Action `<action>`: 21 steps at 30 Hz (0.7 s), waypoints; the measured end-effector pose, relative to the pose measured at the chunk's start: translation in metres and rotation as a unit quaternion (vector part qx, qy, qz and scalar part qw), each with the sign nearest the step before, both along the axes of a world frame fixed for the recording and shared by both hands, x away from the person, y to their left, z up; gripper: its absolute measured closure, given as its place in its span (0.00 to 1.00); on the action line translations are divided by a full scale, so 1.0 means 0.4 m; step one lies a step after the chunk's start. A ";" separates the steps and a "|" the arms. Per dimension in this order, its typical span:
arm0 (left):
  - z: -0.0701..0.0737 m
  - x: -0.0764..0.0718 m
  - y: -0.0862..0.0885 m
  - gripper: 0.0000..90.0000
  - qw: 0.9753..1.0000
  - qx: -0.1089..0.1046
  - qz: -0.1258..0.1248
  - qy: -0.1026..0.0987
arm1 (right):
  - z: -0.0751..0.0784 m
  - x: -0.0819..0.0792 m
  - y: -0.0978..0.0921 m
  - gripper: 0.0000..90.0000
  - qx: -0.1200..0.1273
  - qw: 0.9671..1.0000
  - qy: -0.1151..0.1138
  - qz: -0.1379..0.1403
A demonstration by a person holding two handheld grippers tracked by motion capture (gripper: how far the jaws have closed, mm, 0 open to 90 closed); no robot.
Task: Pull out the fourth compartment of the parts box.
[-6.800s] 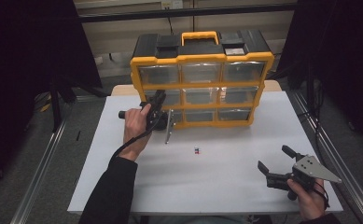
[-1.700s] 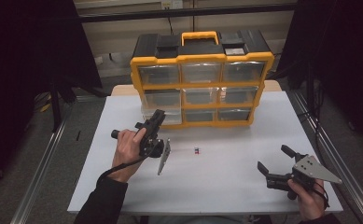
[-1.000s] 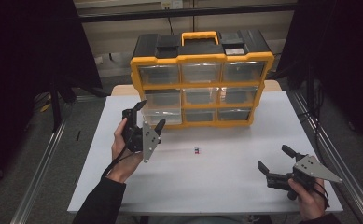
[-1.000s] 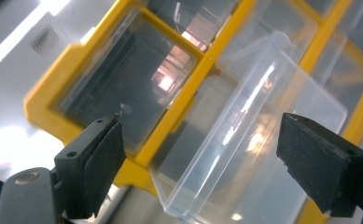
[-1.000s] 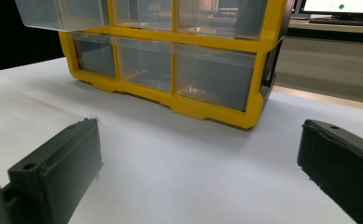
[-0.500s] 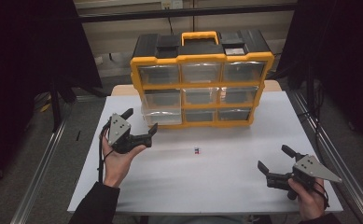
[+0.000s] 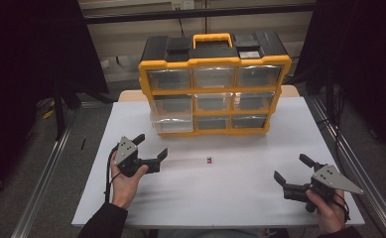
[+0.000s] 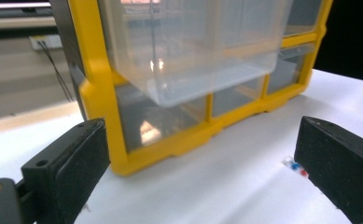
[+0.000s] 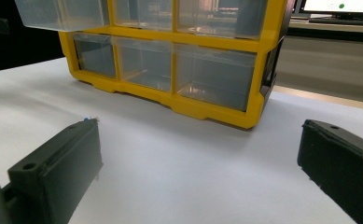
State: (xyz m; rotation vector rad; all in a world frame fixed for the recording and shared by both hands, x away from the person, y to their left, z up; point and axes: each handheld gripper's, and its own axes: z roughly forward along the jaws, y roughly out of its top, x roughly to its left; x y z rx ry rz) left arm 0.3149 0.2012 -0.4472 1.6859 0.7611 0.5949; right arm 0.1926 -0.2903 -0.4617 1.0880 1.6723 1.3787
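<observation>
Left gripper (image 7: 151,148): black two-jaw tool with a grey three-cornered plate (image 7: 124,150) on top, at 8 o'clock on the table; a black cable (image 7: 108,174) trails from it beside the wrist. Left hand (image 7: 126,181): bare, meeting a dark sleeve (image 7: 103,223) at the forearm. Right gripper (image 7: 291,169): same black build at 4 o'clock, with a larger grey plate (image 7: 335,178). Right hand (image 7: 327,214): bare. Jaw detail: flat, matt black rectangular blocks, each with a small round hole near its base.

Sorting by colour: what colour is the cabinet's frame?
Yellow frame, black top; clearest in the high view.
</observation>
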 end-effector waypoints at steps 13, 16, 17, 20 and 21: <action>-0.032 -0.055 0.025 0.03 1.000 0.009 -0.003 0.002 | -0.001 0.006 0.004 0.00 0.000 1.000 0.001 0.002; -0.036 -0.071 0.038 0.03 1.000 -0.001 -0.010 0.015 | -0.001 0.006 0.004 0.00 0.000 1.000 0.001 0.001; -0.037 -0.074 0.044 0.03 1.000 -0.011 -0.020 0.017 | 0.000 0.006 0.005 0.00 -0.002 1.000 0.002 0.001; -0.038 -0.090 0.059 0.05 1.000 -0.005 -0.019 0.020 | -0.001 0.005 0.009 0.00 -0.003 1.000 0.001 0.003; -0.038 -0.094 0.061 0.05 1.000 -0.011 -0.016 0.018 | -0.001 0.005 0.009 0.00 -0.003 1.000 0.000 0.003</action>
